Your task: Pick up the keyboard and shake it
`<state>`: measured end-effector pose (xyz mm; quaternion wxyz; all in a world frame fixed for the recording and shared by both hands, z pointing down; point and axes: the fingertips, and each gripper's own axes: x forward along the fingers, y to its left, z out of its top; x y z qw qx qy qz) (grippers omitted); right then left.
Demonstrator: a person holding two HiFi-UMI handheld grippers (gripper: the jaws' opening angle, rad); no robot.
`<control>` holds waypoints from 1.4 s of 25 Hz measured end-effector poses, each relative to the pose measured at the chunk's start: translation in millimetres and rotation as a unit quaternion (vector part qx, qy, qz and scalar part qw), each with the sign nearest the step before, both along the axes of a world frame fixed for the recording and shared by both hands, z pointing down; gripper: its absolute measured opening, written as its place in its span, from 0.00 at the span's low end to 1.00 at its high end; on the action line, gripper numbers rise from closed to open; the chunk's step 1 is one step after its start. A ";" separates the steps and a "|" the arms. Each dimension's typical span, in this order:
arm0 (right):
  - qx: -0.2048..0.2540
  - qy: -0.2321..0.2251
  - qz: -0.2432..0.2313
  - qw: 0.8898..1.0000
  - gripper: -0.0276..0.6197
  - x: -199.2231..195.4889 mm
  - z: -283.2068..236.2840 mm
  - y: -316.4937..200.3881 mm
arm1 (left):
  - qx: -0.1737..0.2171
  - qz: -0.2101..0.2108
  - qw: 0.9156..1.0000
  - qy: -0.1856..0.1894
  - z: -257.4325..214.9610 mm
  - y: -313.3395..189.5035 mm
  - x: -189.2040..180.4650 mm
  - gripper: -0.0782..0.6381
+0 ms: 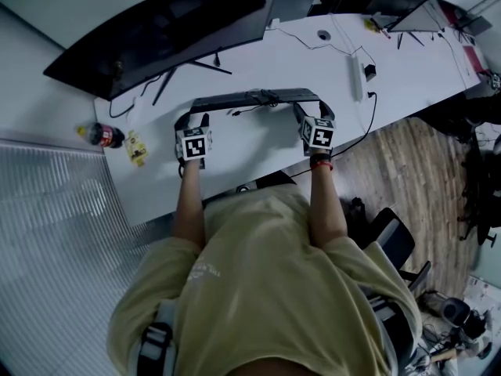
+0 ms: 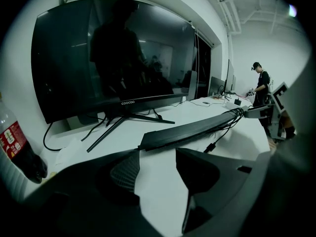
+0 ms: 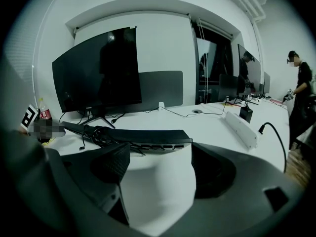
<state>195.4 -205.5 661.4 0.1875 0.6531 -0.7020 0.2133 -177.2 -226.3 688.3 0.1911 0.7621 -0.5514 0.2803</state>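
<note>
Across the desk (image 1: 258, 151) from near edge outward, we find the L gripper (image 1: 192, 121) w/ jaws standing apart and only bare desk top btwn the pads. Same finding for the R gripper (image 1: 302, 113): jaws apart, no contact, nothing held.

Outward from the L gripper: the keyboard (image 1: 254, 98) lies straight ahead, its left end just beyond the jaw tips, near but apart. The L gripper view puts that end in line w/ the left pad rather than the middle of the gap. From there the body runs away up and to the right.

Outward from the R gripper: the keyboard's right end sits just ahead of the tips and reaches approx. to the right pad's line. The body runs off to the left. A loose cable (image 3: 91, 131) is bunched on the keyboard toward its far half.

Key relation: the keyboard's long axis runs left-right across us, crosswise to both grippers' line of reach. Each gripper faces one end, and neither is clearly nearer. The keyboard sits btwn the grippers and the monitor (image 1: 164, 30), not yet lifted. We can't tell whether it lies flat or tipped.

Judgement: approach stage, grasp not made. Next move likely needs a short push fwd by both grippers, w/ small sideways correction, then closing. Risk noted: the cable may snag or drag during shaking.
</note>
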 end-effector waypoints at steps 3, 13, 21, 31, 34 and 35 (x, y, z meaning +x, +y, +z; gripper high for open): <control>-0.004 -0.002 0.000 1.000 0.64 -0.8 3.7 5.2 | -0.006 0.000 1.000 -0.001 4.6 5.8 -0.9 0.44; -0.020 -0.016 -0.001 1.000 0.64 -3.9 24.9 23.8 | -0.026 -0.013 1.000 0.000 26.3 22.8 -3.5 0.43; -0.046 -0.014 -0.011 0.999 0.64 -4.4 43.7 33.4 | -0.047 -0.023 0.999 0.006 45.4 33.7 -3.4 0.43; -0.078 -0.027 -0.018 0.996 0.64 -7.6 69.1 42.2 | -0.074 -0.025 0.997 -0.002 66.5 46.2 -6.3 0.43; -0.087 -0.019 -0.013 0.996 0.64 -7.0 67.6 45.3 | -0.083 -0.023 0.996 -0.005 71.2 48.9 -6.5 0.43; -0.091 -0.018 -0.012 0.996 0.64 -6.8 68.8 46.2 | -0.086 -0.022 0.996 -0.007 72.6 49.6 -6.5 0.43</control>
